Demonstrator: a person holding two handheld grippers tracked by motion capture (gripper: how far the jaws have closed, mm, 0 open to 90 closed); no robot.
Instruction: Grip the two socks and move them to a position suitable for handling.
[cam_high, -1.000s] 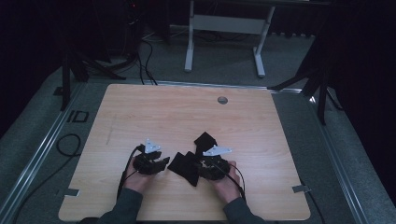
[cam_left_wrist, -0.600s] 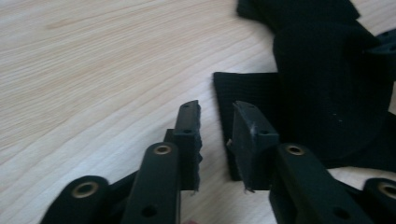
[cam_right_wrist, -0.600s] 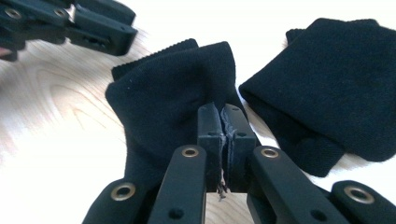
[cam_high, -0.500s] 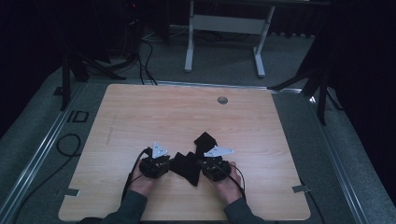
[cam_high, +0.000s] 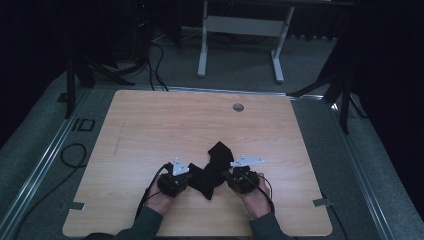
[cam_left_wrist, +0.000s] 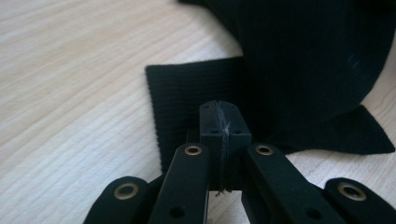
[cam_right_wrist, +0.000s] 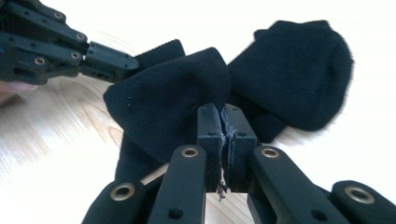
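Crowding black cloth (cam_high: 210, 172) from both sides (table (cam_high: 150, 130) bare around): gripper jaws.

My left hand-held gripper (cam_high: 186, 176) slides in from the left to the black cloth (cam_high: 212, 167) and its jaws have just been closing, now pinching the cloth's edge. My right hand-held gripper (cam_high: 231, 176) lifts its pinched fold slightly.

The table (cam_high: 150, 130) is light wood with thin grain lines, smooth and a little shiny. The sock (cam_left_wrist: 299, 60) is black cloth, soft and matt, with tiny knitted ribs. The left gripper (cam_left_wrist: 219, 116) looks like dull black plastic, with small shiny metal rings.
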